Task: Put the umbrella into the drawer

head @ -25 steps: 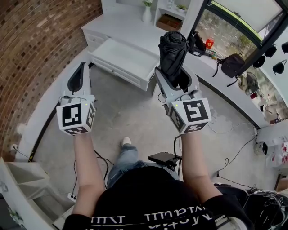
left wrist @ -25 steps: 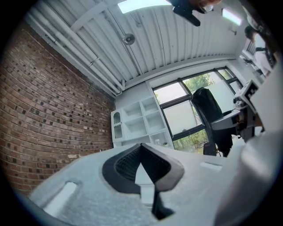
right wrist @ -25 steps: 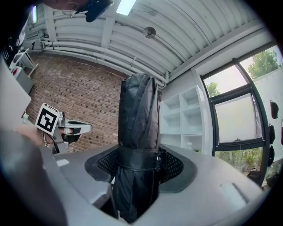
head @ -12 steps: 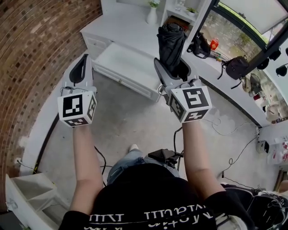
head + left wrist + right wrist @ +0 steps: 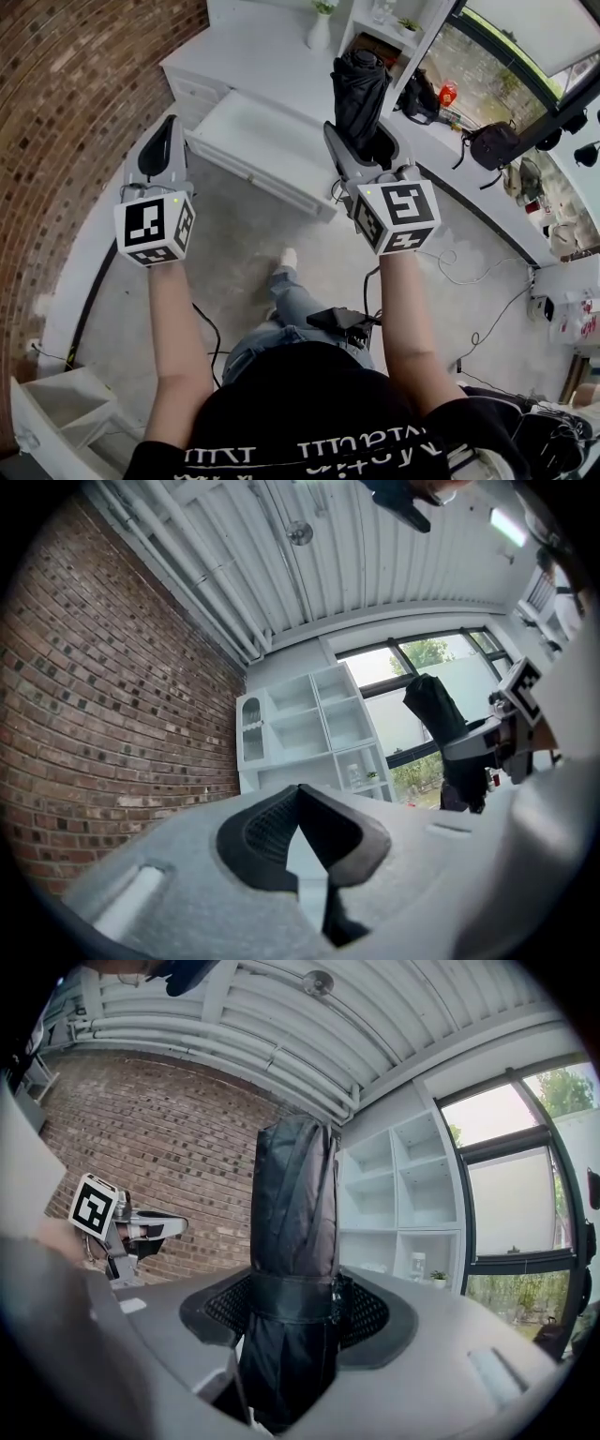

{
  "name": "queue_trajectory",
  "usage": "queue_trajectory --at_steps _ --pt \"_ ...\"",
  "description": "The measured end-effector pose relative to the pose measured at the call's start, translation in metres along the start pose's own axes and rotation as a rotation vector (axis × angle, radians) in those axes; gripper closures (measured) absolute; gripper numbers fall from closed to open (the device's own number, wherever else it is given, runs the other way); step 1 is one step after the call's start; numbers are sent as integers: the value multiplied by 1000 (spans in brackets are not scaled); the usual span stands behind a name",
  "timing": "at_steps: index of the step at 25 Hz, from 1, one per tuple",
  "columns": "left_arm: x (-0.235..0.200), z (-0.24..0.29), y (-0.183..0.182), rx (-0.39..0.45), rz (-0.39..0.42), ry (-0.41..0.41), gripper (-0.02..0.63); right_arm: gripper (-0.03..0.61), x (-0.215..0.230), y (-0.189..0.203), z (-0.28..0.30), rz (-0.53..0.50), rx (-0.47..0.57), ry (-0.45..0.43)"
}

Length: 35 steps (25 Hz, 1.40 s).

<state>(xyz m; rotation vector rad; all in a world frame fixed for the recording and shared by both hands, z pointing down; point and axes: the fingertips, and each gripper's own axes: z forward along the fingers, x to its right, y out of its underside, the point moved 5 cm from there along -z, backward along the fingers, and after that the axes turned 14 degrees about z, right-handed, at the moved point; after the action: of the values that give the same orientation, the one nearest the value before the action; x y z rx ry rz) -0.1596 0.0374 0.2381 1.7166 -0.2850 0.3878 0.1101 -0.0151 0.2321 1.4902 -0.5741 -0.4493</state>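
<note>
One cylindrical black fabric umbrella [image 5: 292, 1204], strapped, in R gripper [image 5: 295, 1312].

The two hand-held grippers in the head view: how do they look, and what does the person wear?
The left gripper and the right gripper are light grey, wedge-shaped shells with black textured pads inside the jaws. Each carries a white cube with black square markers. The person wears a black short-sleeved T-shirt with white lettering; the forearms are uncovered.

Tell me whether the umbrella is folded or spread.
Folded: the umbrella is a tight black roll, strap round it, in the right tool.
</note>
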Motion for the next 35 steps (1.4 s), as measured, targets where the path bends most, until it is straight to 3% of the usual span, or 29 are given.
queue_trajectory --at_steps 7,25,35 --pt "-7 54 30 -20 -11 9 615 322 23 16 52 8 -19 -12" --pt "-47 264 82 -45 3 81 615 322 119 20 232 47 -58 43" --pt "-31 301 136 -122 -33 158 615 322 140 70 268 87 -184 58"
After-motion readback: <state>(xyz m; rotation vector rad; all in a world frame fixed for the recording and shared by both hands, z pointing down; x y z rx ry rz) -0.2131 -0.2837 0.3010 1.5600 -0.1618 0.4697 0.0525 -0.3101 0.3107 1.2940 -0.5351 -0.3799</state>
